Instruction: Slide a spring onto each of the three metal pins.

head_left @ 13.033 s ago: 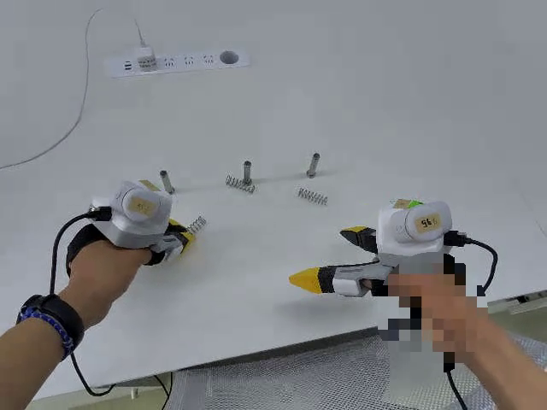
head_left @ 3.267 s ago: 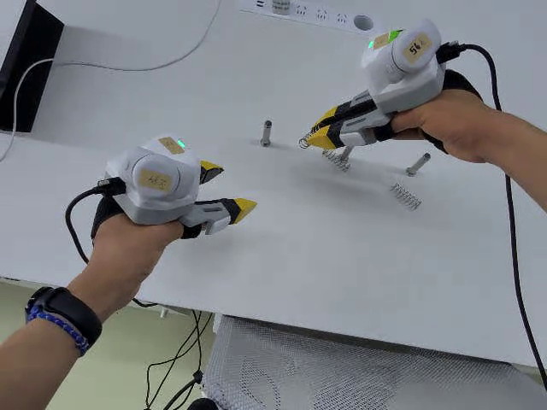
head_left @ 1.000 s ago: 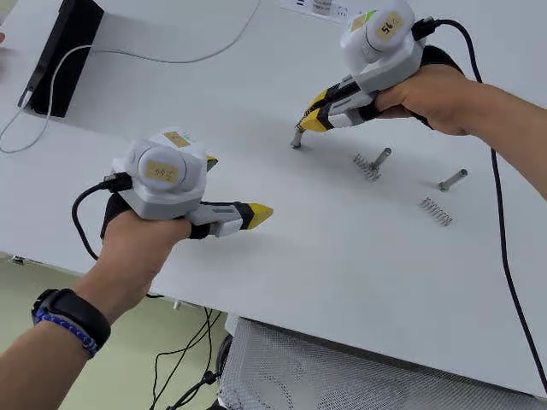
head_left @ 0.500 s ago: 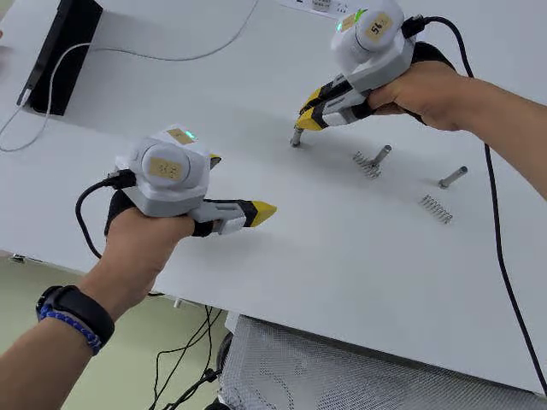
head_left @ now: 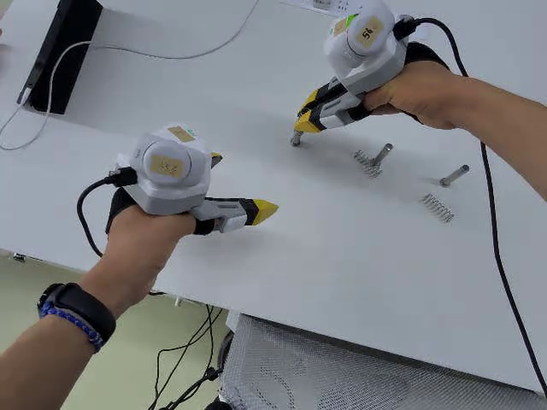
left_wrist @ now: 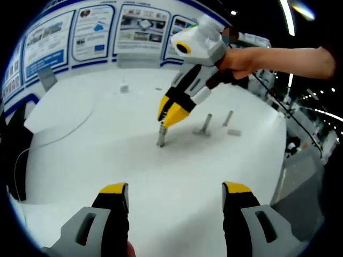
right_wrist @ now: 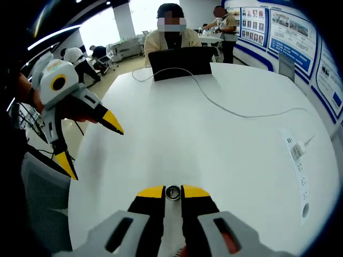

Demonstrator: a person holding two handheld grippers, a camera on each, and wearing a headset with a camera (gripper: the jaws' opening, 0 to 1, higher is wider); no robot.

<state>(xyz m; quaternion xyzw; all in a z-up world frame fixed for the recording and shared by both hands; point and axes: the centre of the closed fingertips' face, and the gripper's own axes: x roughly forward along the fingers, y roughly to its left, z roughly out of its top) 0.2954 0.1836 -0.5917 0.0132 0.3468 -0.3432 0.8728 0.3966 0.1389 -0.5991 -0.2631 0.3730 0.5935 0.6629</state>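
Observation:
Three metal pins stand on the white table (head_left: 342, 256): the left pin (head_left: 296, 138), the middle pin (head_left: 382, 154) and the right pin (head_left: 453, 175). My right gripper (head_left: 303, 121) hovers just above the left pin, shut on a spring (right_wrist: 172, 193) that I see end-on between its yellow tips. In the left gripper view the spring (left_wrist: 162, 126) hangs right over the left pin (left_wrist: 161, 136). One loose spring (head_left: 366, 162) lies against the middle pin, and another (head_left: 436, 207) lies near the right pin. My left gripper (head_left: 239, 184) is open, holds nothing and hovers near the table's front.
A black laptop (head_left: 51, 51) sits at the far left with a white cable (head_left: 171, 55) running past it. A power strip (right_wrist: 297, 155) lies along the far edge. A person sits behind the laptop (right_wrist: 179, 61). A mesh chair (head_left: 342, 367) stands below the front edge.
The right gripper has carried the spring from beside the middle pin to above the left pin and in the last second has tilted a little there. The left gripper has barely moved.

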